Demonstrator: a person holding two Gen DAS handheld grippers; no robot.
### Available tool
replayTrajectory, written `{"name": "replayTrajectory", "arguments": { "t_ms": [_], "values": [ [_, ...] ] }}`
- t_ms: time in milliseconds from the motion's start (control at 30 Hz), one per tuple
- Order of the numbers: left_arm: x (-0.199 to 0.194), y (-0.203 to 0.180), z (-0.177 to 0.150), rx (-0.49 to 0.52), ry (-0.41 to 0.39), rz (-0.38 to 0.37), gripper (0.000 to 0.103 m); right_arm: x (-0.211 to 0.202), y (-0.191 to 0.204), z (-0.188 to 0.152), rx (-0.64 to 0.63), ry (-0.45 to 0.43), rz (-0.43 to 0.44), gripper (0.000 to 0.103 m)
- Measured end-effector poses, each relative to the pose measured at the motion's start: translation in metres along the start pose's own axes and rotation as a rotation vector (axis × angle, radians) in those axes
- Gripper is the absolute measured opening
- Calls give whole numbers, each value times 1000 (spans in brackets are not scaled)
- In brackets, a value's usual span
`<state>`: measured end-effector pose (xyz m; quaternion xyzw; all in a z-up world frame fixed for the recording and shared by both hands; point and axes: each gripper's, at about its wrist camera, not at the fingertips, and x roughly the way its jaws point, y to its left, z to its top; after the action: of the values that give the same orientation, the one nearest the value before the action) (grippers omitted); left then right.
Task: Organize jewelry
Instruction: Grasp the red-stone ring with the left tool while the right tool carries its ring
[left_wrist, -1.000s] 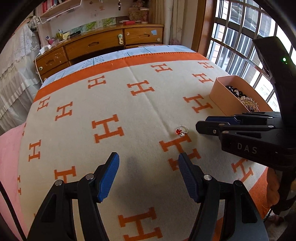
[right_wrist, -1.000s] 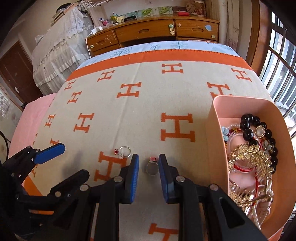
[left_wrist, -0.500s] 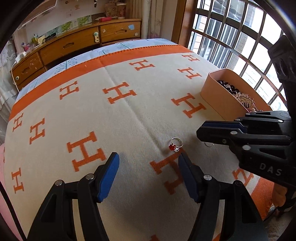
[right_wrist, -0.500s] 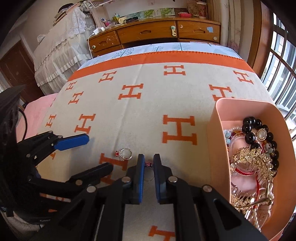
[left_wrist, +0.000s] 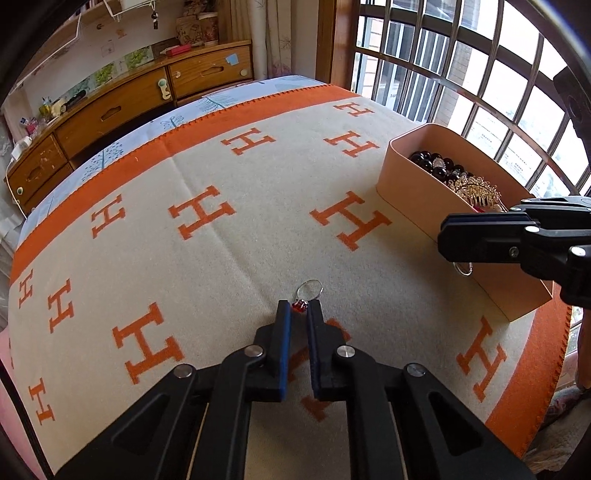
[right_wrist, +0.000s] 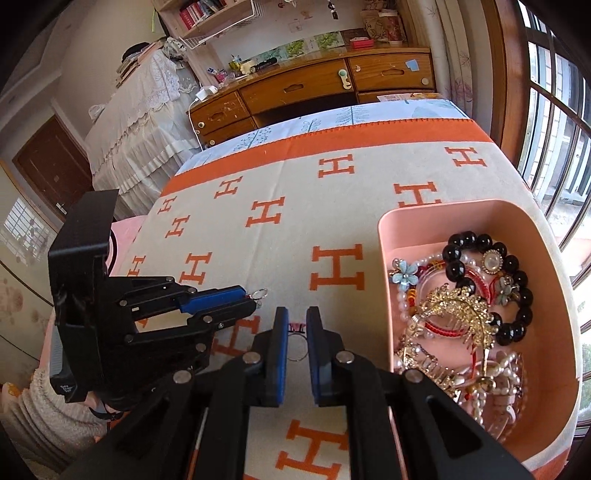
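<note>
A: Largest change first?

B: My right gripper (right_wrist: 295, 321), jaws clenched on a silver ring (right_wrist: 297, 349), has lifted off the blanket (left_wrist: 229, 236) toward the pink box (left_wrist: 406, 184).

A: And the smaller one?

B: My left gripper (left_wrist: 298, 308), wide open half a second ago, now has its jaws clamped on the red-stone ring (left_wrist: 308, 293), which is still on the bed. Both rings look secured; I judge boxing them comes next.

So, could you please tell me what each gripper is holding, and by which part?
Left gripper: a ring, pinched at its red stone. Right gripper: another ring, pinched at its pink top, band hanging free.
</note>
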<state>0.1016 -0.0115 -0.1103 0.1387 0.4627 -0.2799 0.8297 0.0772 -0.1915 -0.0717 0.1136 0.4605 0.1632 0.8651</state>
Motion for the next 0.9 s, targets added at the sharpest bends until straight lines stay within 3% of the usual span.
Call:
{"name": "replayTrajectory", "arguments": {
  "t_ms": [300, 500, 567, 633, 667, 700, 833, 900],
  "values": [
    [-15, 5, 7, -118, -29, -22, 3, -31, -33, -3, 89, -78, 52, 10],
    [-41, -9, 19, -86, -90, -28, 4, -65, -58, -5, 143, -163, 60, 10],
    [-42, -12, 20, -44, -86, -33, 11, -72, -65, -6, 156, -177, 60, 10],
    [-37, -13, 19, 7, -75, -5, 30, -76, -70, -8, 165, -182, 60, 10],
    [-34, -13, 16, 34, -62, -1, 47, -77, -72, -9, 168, -181, 64, 10],
    [-29, -13, 13, 55, -50, 16, 54, -78, -73, -11, 171, -180, 67, 10],
    [-7, -7, 6, 111, 21, 50, 54, -78, -76, -17, 175, -175, 77, 10],
    [-1, -10, 4, 149, 25, 60, 48, -78, -78, -18, 180, -174, 79, 10]
  ]
}}
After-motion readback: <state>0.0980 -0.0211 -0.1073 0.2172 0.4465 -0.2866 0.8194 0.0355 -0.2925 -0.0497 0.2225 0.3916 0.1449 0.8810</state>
